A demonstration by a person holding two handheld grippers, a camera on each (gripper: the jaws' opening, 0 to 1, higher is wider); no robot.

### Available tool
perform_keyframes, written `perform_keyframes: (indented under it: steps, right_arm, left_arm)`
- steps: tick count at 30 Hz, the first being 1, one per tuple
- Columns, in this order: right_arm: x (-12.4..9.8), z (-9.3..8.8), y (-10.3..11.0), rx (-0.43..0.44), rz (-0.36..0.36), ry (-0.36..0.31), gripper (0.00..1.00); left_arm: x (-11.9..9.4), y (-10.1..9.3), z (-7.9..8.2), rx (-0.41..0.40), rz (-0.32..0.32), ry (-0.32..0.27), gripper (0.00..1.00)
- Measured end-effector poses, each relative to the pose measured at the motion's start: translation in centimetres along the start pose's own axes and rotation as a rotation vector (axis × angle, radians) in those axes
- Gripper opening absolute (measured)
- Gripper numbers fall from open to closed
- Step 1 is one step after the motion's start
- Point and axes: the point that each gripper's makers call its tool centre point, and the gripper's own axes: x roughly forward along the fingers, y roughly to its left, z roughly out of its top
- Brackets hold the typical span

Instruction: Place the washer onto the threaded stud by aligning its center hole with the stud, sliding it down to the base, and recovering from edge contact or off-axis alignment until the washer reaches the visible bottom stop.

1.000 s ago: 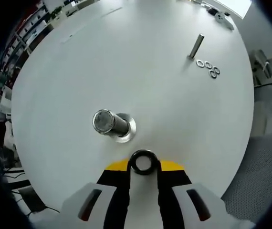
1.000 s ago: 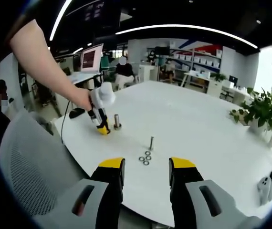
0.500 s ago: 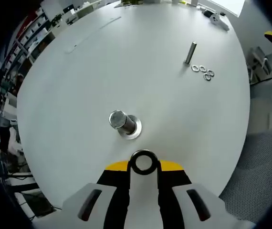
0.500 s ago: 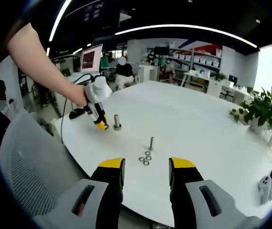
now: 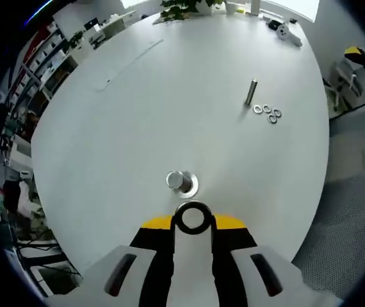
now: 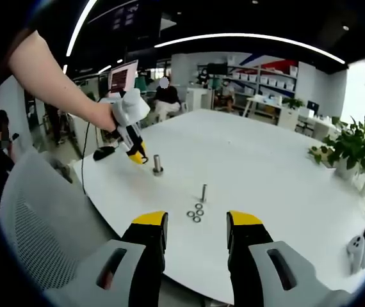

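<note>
My left gripper (image 5: 192, 219) is shut on a dark ring washer (image 5: 192, 217) pinched between its yellow-tipped jaws. Just beyond it stands the thick threaded stud (image 5: 180, 181), upright on its round metal base on the white table (image 5: 170, 96). In the right gripper view, a person's hand holds the left gripper (image 6: 137, 155) in the air, above and to the left of the stud (image 6: 157, 164). My right gripper (image 6: 196, 225) hovers open off the table's near edge, with nothing between its fingers.
A thin bolt (image 6: 203, 192) stands upright mid-table with three loose washers (image 6: 195, 212) beside it, the same bolt (image 5: 252, 91) and washers (image 5: 266, 113) also showing in the left gripper view. A white controller (image 6: 360, 246) and a plant (image 6: 354, 150) sit at the right. A mesh chair (image 6: 35, 217) stands on the left.
My left gripper has lifted up and away from the stud with the washer still in it, so the stud looks smaller. The right gripper has stayed put.
</note>
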Motion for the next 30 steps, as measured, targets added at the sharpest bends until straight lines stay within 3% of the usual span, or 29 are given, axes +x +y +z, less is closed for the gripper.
perform_keyframes:
  steps: [6,11,20,30]
  right_arm:
    - [0.0,0.0,0.0,-0.002,0.002,0.003,0.39]
    - [0.0,0.0,0.0,-0.001,-0.001,0.0,0.39]
    - [-0.1,0.0,-0.1,0.001,-0.006,0.0,0.39]
    - [-0.1,-0.2,-0.2,-0.004,-0.014,0.005,0.39]
  left_arm:
    - [-0.3,0.2,0.6,0.019,0.012,-0.012,0.19]
    - [-0.5,0.7,2.2,0.03,0.03,-0.038,0.19]
    - [0.7,1.3,3.5,0.028,0.027,-0.024,0.19]
    - [1.5,1.5,3.2,0.066,0.014,0.013,0.19]
